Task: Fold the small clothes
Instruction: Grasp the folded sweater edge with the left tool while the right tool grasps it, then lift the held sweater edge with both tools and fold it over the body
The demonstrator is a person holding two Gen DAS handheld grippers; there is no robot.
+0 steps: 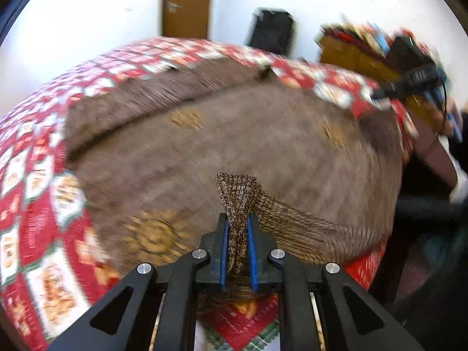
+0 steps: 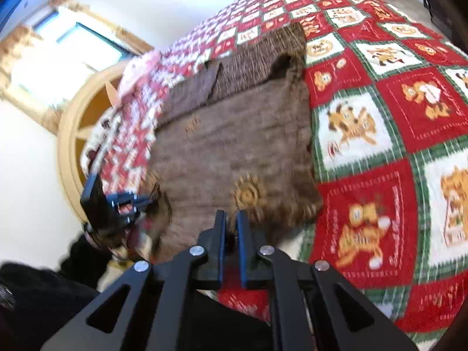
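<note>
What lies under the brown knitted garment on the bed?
The brown knitted garment rests on a red, white and green patchwork quilt, which shows all around its edges. The squares directly beneath it are covered, so their pictures cannot be seen.

A red, white and green patchwork bedspread (image 2: 365, 134) with orange cartoon figures in its squares covers the surface beneath and ahead of the tool. Beyond it rises a white wall (image 1: 87, 14) with a brown wooden door (image 1: 187, 3). Far ahead to the left, a bright window (image 2: 67, 55) sits above a round cream headboard (image 2: 73, 134).
</note>
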